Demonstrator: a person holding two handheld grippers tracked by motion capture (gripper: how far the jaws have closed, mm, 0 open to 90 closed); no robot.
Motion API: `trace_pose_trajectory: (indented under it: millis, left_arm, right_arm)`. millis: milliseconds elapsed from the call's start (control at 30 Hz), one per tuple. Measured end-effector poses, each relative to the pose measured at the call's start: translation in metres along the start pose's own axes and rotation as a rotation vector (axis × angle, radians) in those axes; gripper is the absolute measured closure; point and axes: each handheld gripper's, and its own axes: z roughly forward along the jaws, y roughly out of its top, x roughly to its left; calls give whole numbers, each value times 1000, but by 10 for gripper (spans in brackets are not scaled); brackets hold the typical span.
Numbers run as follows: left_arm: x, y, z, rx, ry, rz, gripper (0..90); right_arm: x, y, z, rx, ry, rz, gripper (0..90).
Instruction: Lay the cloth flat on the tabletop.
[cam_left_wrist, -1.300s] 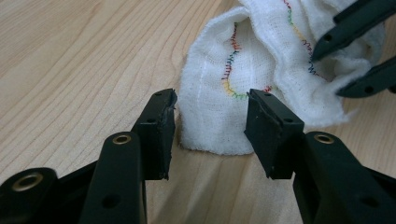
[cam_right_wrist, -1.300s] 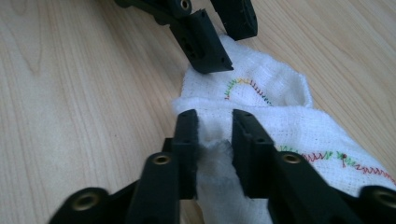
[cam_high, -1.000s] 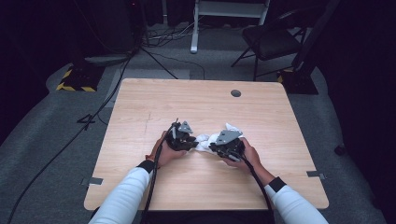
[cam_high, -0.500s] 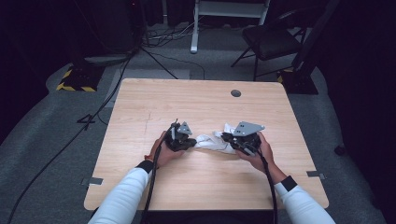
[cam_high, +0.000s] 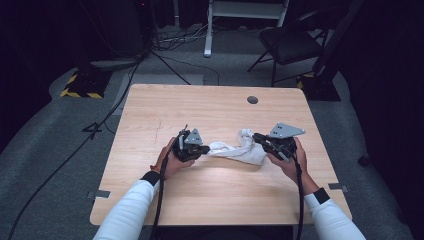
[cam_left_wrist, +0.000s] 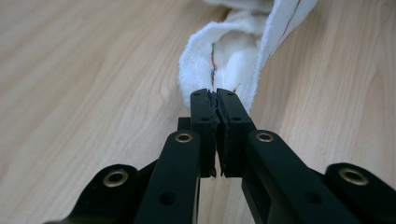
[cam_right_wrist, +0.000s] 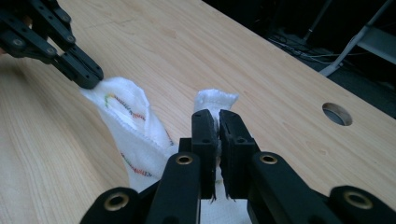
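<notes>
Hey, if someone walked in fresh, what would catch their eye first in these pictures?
A white terry cloth with a thin multicoloured stitched line, stretched between both tools at the middle of the light wooden table. The left hand-held gripper is clamped shut on one end, the right hand-held gripper on the other. A round cable hole sits near the table's far edge.

one white cloth (cam_high: 235, 150), two sets of black tongs, left tongs (cam_high: 203, 149) and right tongs (cam_high: 258, 136), two hands, one wooden counter (cam_high: 215, 105) with one round hole (cam_high: 252, 99), one dark chair (cam_high: 285, 42) behind
</notes>
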Motion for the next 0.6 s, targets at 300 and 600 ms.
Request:
trace_pose_trajectory:
  millis: [300, 600]
  left_arm:
    - [3, 10, -39, -118, 68, -3, 866]
    - [14, 7, -56, -122, 127, -28, 866]
  right_arm:
    - [-9, 8, -25, -82, -23, 39, 861]
    - [-23, 2, -44, -99, -62, 84, 864]
